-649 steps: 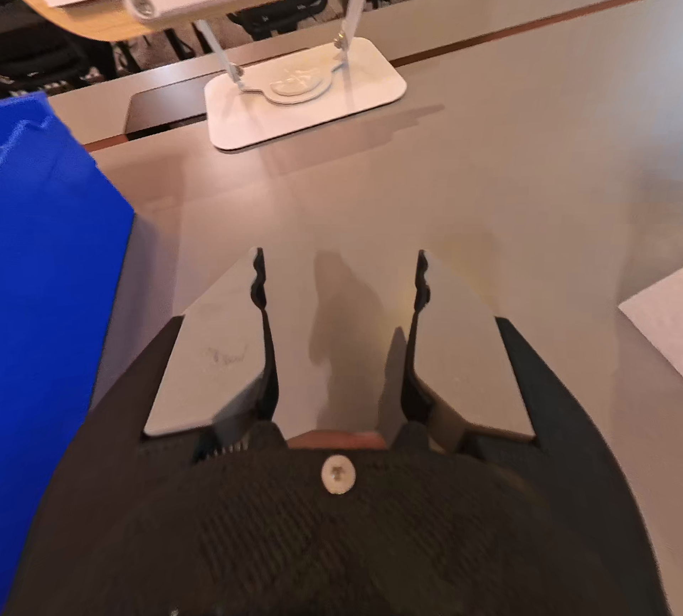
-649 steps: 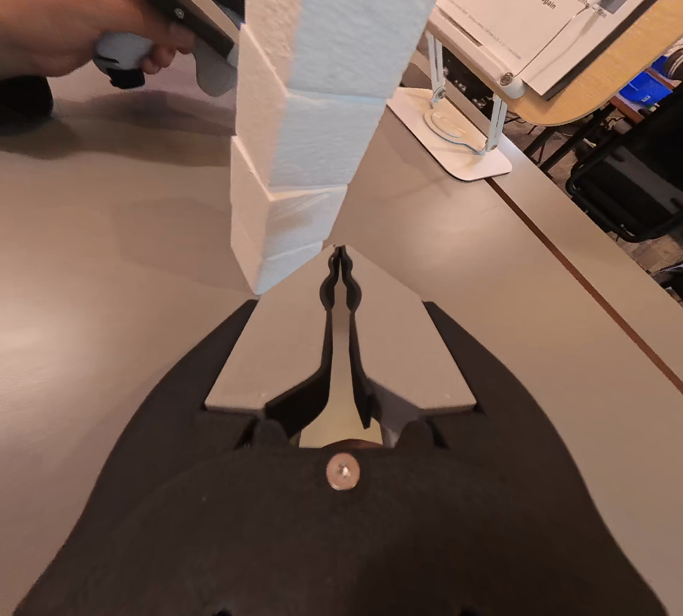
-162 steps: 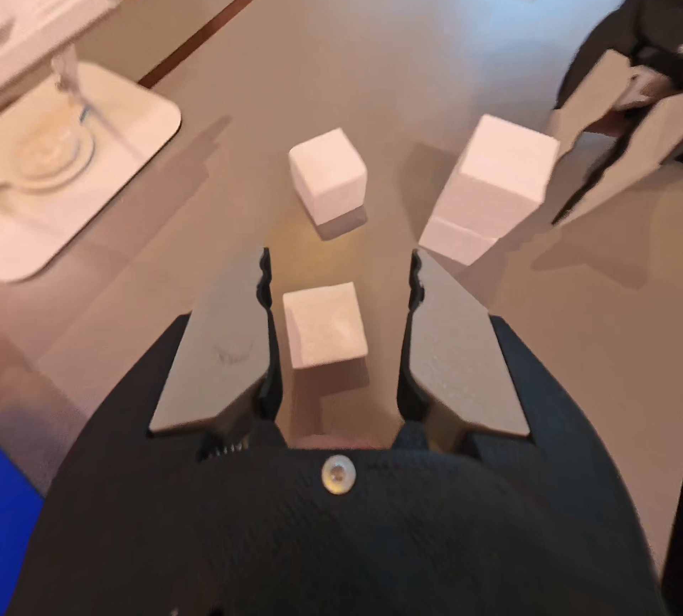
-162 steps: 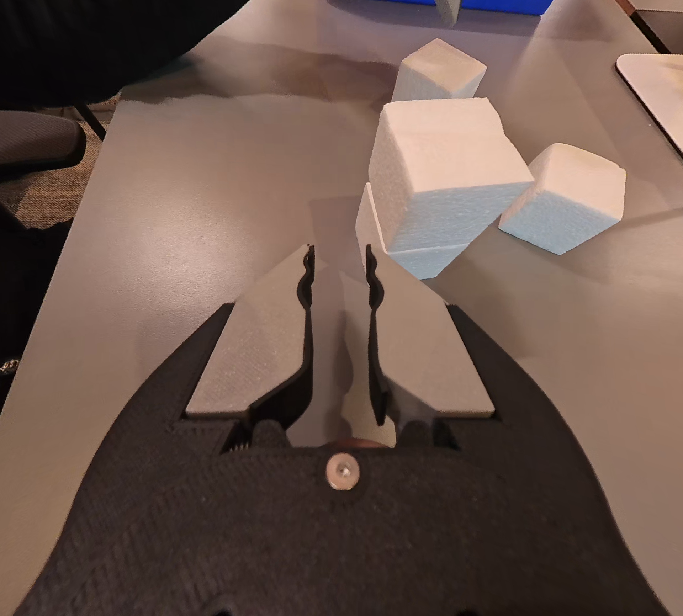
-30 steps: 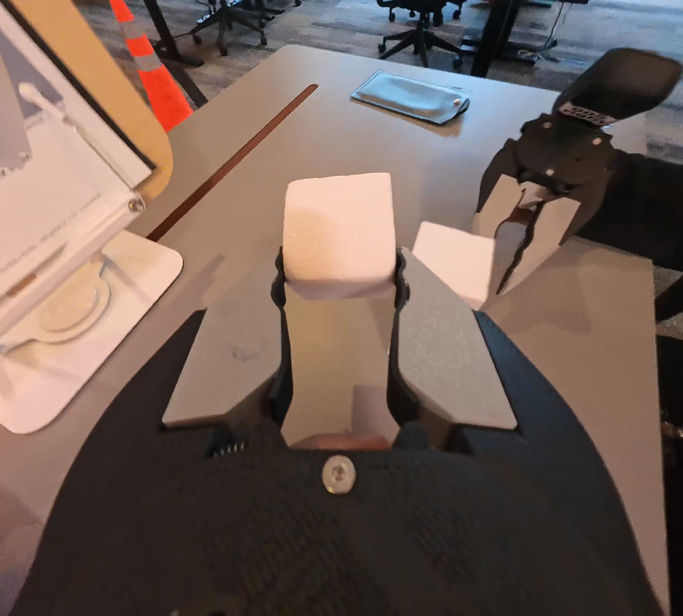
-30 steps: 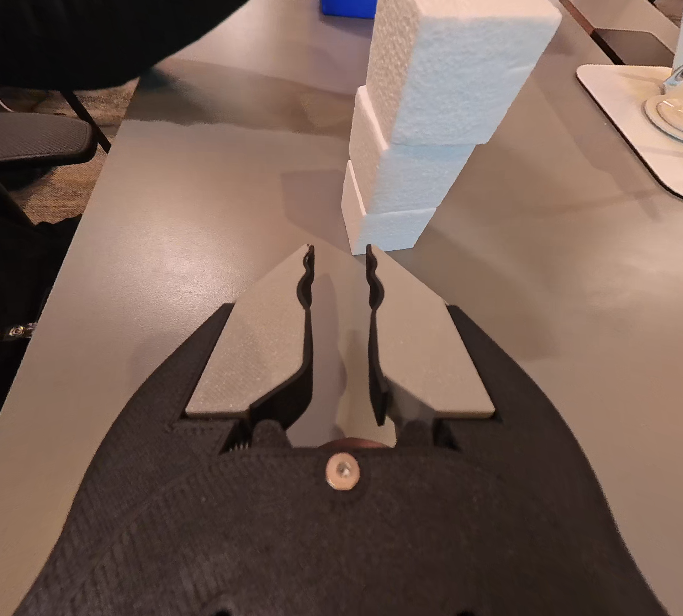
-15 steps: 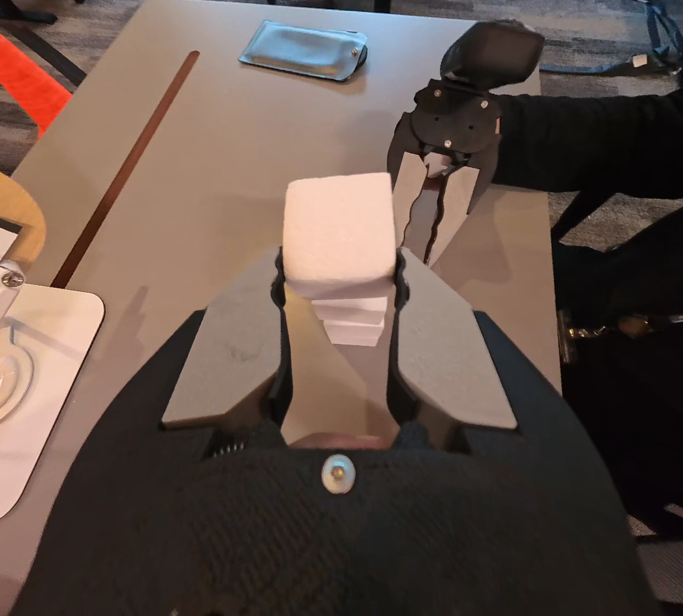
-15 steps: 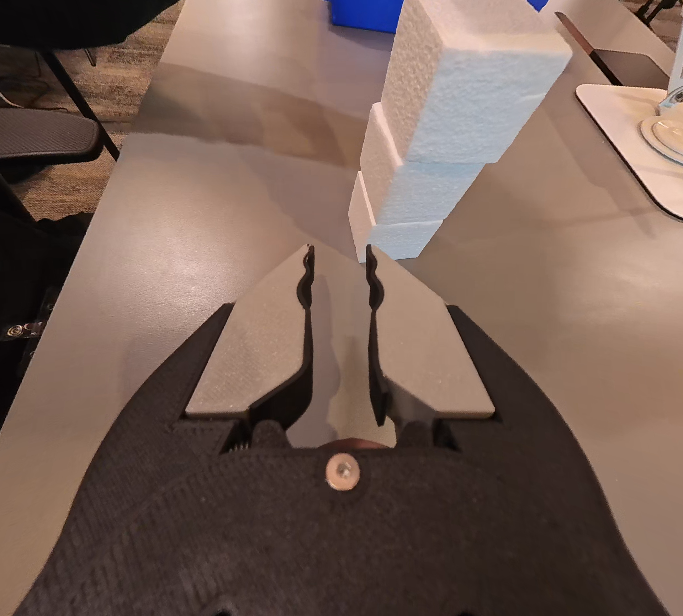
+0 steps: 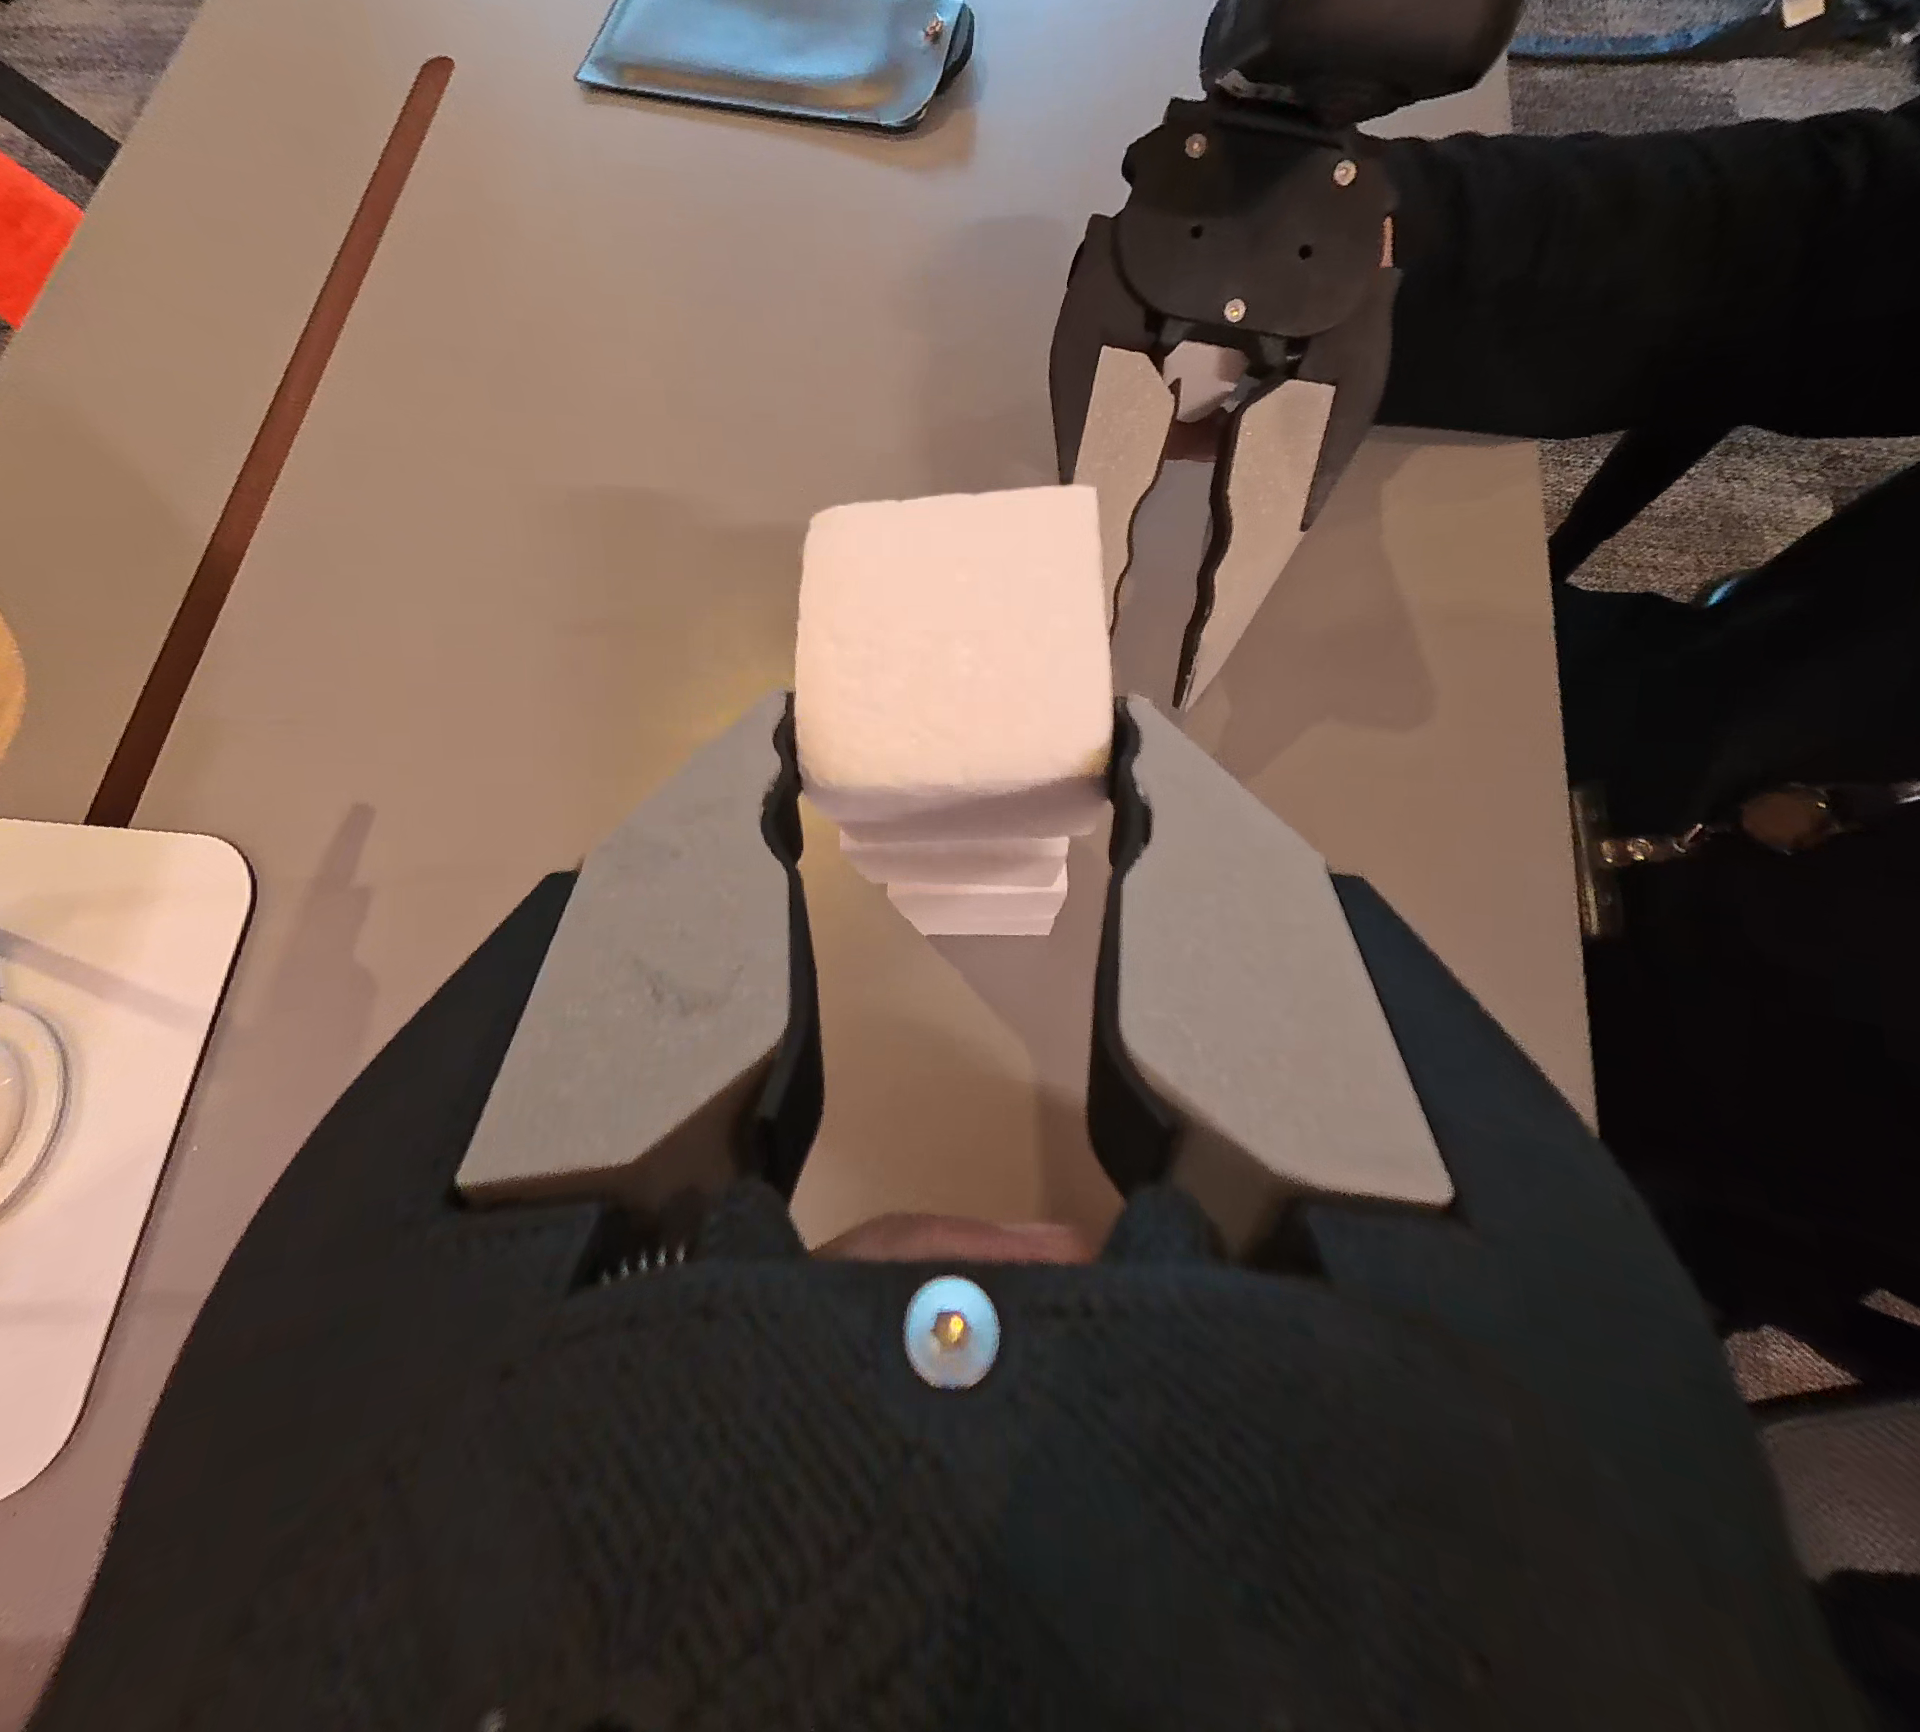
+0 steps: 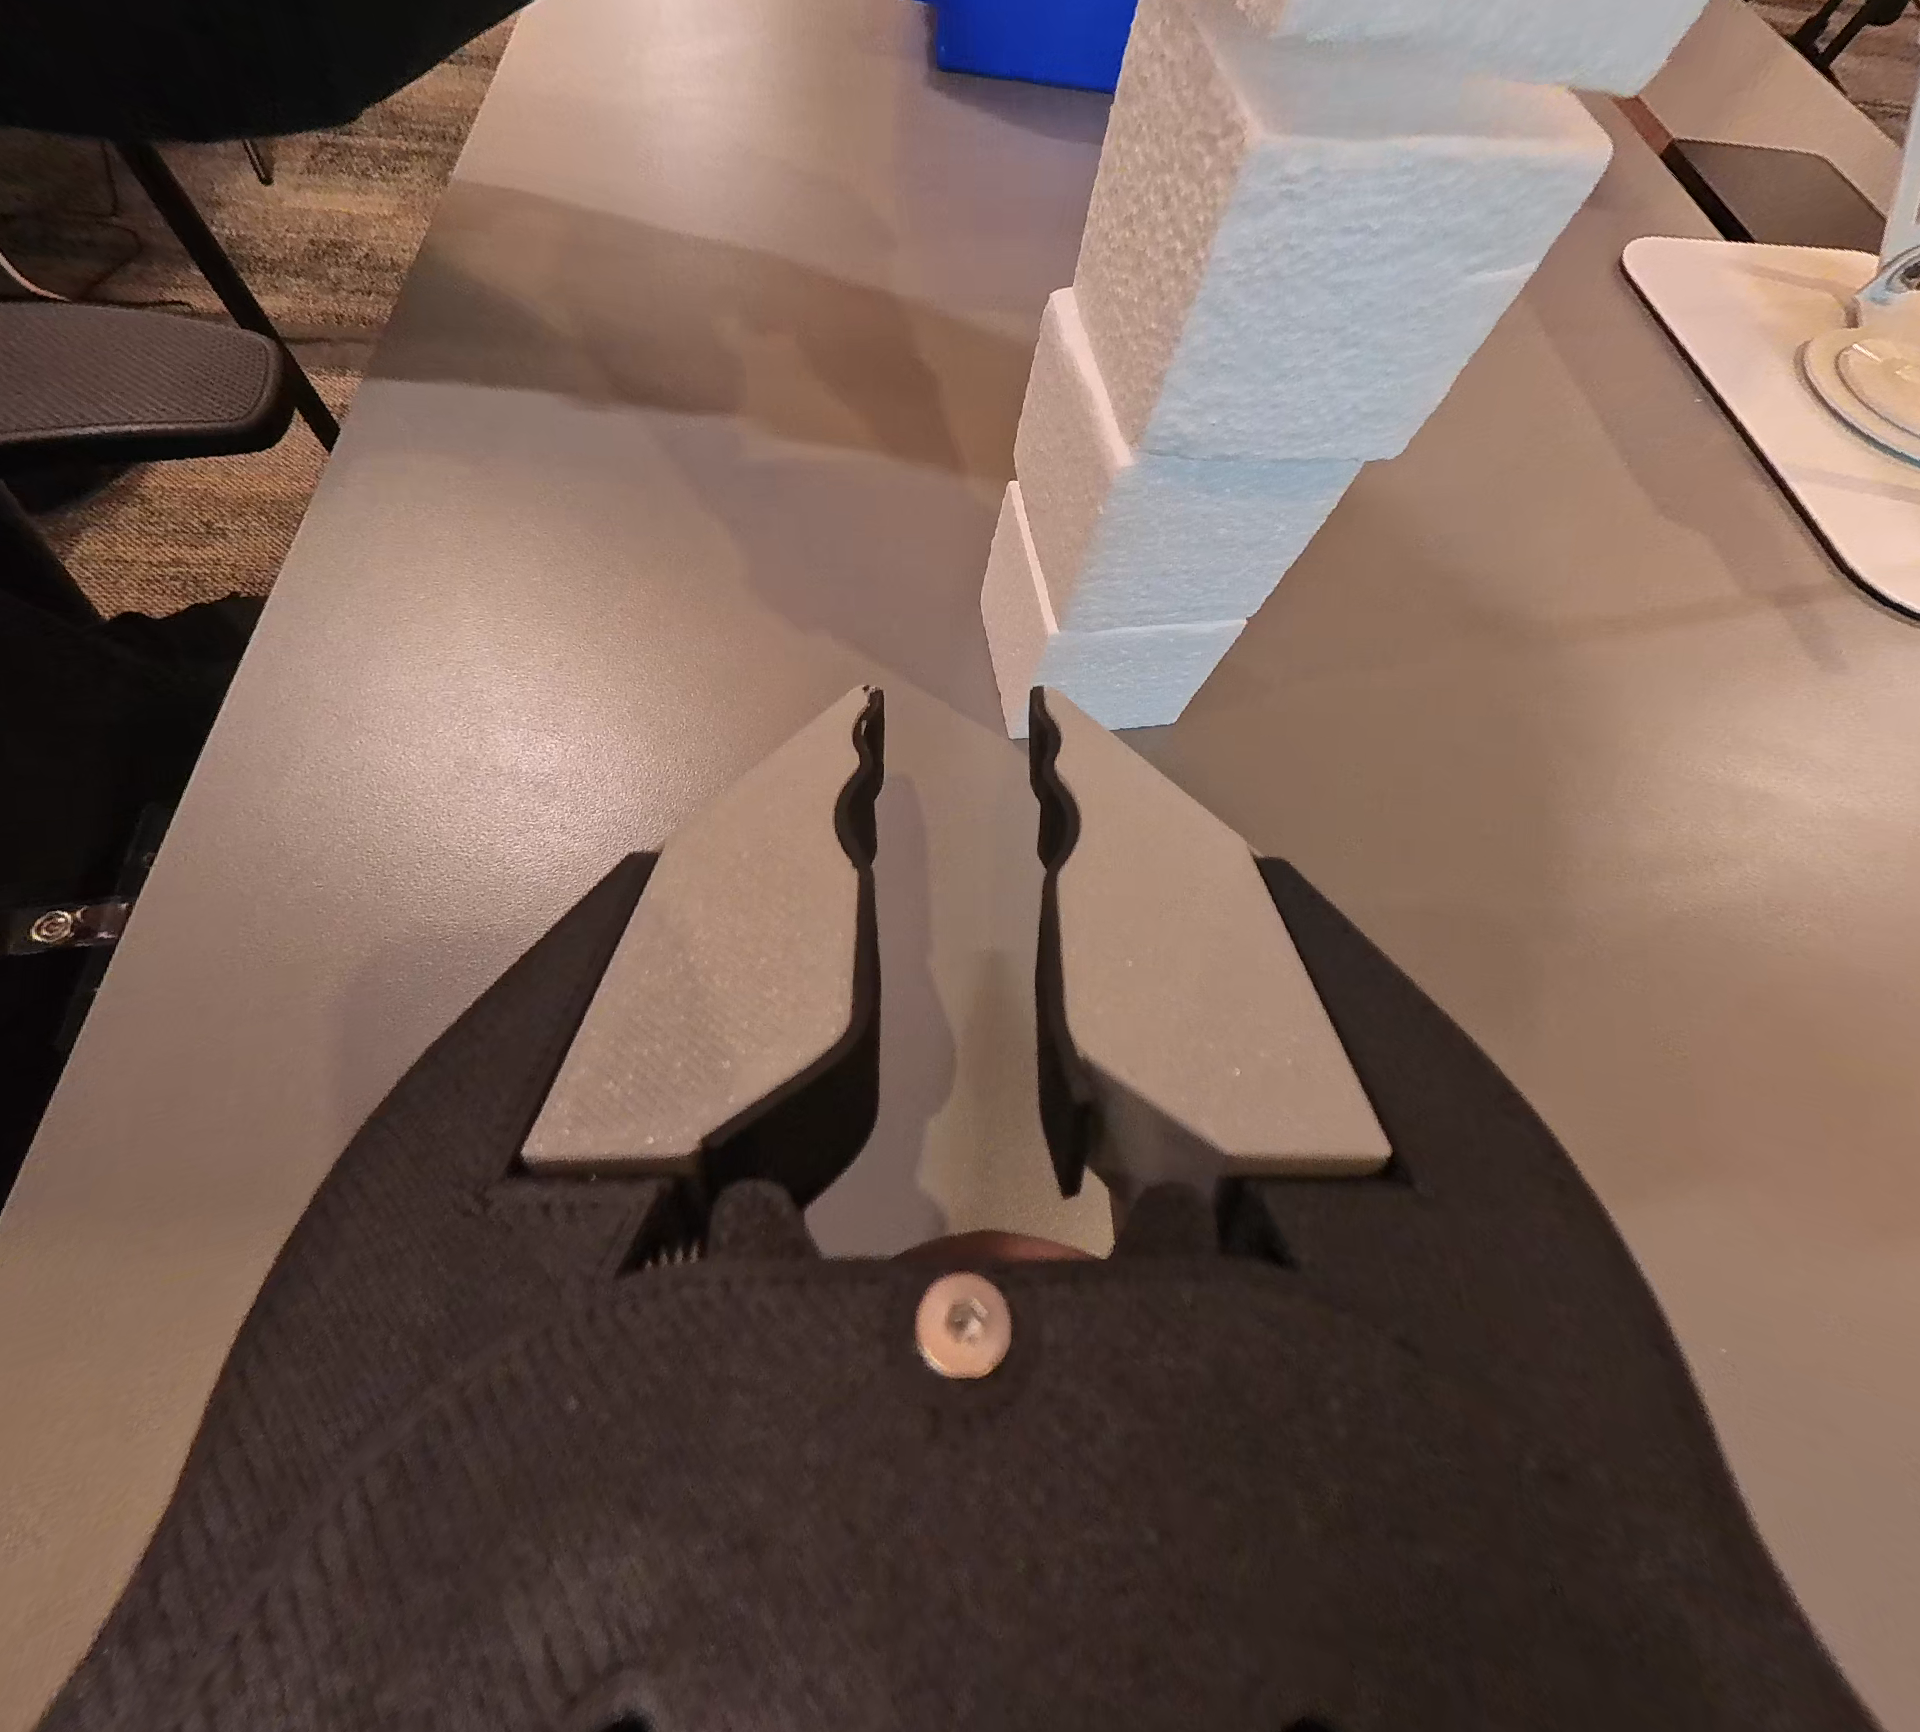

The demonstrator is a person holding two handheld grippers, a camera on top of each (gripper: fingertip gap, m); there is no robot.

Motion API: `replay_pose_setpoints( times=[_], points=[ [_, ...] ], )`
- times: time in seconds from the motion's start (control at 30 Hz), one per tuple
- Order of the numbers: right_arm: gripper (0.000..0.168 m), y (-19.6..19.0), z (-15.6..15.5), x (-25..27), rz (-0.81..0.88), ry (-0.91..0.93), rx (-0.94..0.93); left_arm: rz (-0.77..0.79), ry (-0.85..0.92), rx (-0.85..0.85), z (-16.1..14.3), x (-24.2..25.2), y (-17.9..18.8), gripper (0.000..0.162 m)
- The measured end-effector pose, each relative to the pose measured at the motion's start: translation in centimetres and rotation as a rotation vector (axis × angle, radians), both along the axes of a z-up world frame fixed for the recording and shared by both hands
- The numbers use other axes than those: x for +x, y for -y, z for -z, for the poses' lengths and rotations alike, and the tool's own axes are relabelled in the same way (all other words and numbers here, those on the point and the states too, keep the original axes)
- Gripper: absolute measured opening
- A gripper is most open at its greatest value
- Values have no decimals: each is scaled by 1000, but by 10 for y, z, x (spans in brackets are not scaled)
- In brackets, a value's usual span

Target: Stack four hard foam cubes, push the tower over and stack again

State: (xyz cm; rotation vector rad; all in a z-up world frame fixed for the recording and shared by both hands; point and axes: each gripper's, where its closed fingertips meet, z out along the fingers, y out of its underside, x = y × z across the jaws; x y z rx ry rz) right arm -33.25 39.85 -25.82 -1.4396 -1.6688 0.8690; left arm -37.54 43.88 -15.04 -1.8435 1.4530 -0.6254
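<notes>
Four foam cubes [image 10: 1299,311], tower upright

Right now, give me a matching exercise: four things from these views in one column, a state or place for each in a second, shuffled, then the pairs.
Things:
1. top cube
2. left claw
3. right claw
4. pouch

States or places:
A. part open, holding nothing, near the tower's foot
B. lying flat at the table's far end in the left wrist view
C. shut on a cube
D. held over three stacked cubes

Pairs: 1-D, 2-C, 3-A, 4-B
</notes>
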Motion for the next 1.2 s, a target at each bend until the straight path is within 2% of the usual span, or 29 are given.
replay_pose_setpoints(
  times=[0.63, 0.77, 0.87, 1.03, 1.2],
  points=[
    [25, 0, 0, 0, 0, 0, 2, 7, -2, -8, 3, -2, -3, 58],
    [25, 1, 1, 0, -2, 4, 2, -12, -10, -2, 5, -1, -4, 73],
    [25, 1, 1, 0, -1, 2, 0, -26, 7, 2, 2, -2, -5, 75],
    [25, 0, -1, 1, 2, -4, 4, -84, 116, 45, -16, -10, -8, 77],
    [24, -2, -4, 1, 10, -15, 11, -285, 341, 182, -35, -50, -23, 76]
  ],
)
